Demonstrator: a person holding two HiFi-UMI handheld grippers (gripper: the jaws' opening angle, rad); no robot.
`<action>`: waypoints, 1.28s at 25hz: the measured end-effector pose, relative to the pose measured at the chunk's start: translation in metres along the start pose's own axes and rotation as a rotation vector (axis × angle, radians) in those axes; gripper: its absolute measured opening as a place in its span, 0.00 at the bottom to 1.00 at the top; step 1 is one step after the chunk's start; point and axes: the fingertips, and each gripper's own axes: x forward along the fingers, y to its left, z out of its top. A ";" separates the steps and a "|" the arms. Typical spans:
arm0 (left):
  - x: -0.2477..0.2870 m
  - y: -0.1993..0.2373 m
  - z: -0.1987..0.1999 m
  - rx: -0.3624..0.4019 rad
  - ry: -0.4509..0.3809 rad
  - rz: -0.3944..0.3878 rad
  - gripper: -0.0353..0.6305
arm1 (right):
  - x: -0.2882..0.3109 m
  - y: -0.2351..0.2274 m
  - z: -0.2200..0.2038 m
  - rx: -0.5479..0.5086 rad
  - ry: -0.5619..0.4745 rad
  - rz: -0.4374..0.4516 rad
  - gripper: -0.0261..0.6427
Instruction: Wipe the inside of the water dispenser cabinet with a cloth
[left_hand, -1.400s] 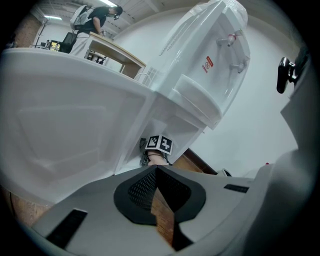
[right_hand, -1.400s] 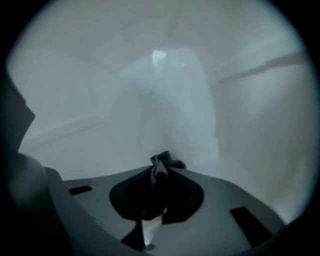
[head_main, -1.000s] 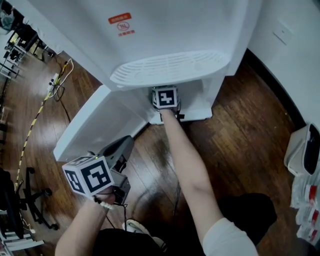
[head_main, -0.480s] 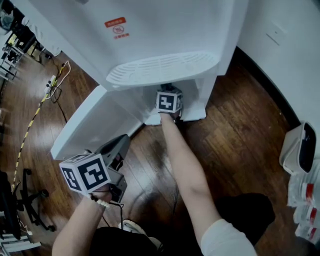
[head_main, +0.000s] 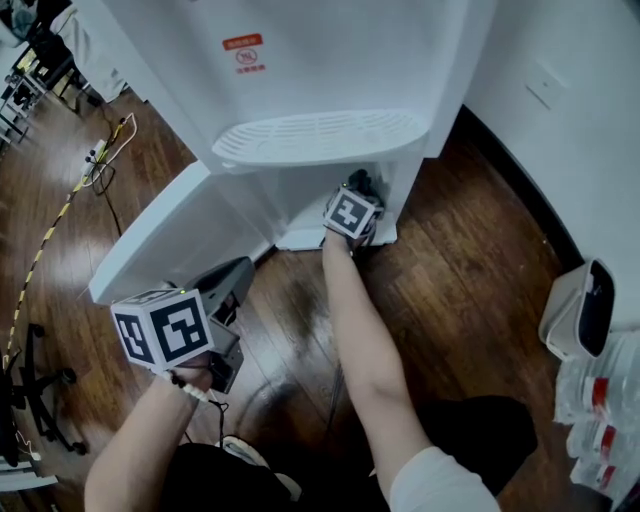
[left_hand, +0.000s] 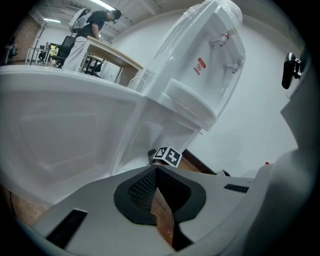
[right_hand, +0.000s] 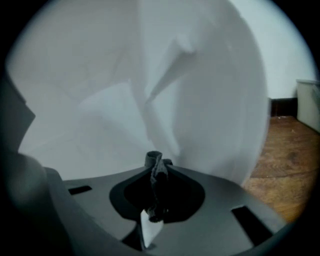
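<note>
The white water dispenser (head_main: 300, 60) stands ahead with its lower cabinet (head_main: 290, 200) open and its door (head_main: 170, 240) swung out to the left. My right gripper (head_main: 358, 192) is at the right side of the cabinet opening, under the drip tray (head_main: 320, 138). It is shut on a dark cloth (right_hand: 156, 170), pinched upright between the jaws of the right gripper (right_hand: 155, 192), with the white cabinet wall (right_hand: 150, 100) close in front. My left gripper (head_main: 228, 290) hovers low over the floor beside the door; in its own view the left gripper (left_hand: 157, 182) is shut and holds nothing.
Dark wooden floor (head_main: 460, 290) surrounds the dispenser. A white wall (head_main: 560, 120) runs close on the right. A white bin (head_main: 575, 310) and several packets (head_main: 600, 400) sit at the right edge. A cable (head_main: 60, 215) and a chair base (head_main: 30, 390) lie at the left.
My right gripper with the cloth has moved right and outward, from the middle of the cabinet floor to its right front side. The left gripper has stayed in about the same place.
</note>
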 end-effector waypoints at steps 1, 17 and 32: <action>0.001 -0.002 0.001 0.004 -0.001 -0.001 0.03 | -0.002 -0.003 0.000 0.009 -0.004 -0.007 0.11; -0.012 -0.001 0.003 -0.008 -0.025 -0.003 0.03 | -0.017 0.094 -0.062 -0.180 0.156 0.262 0.11; -0.009 -0.006 0.004 0.000 -0.022 -0.014 0.03 | -0.026 0.102 -0.070 -0.194 0.161 0.313 0.11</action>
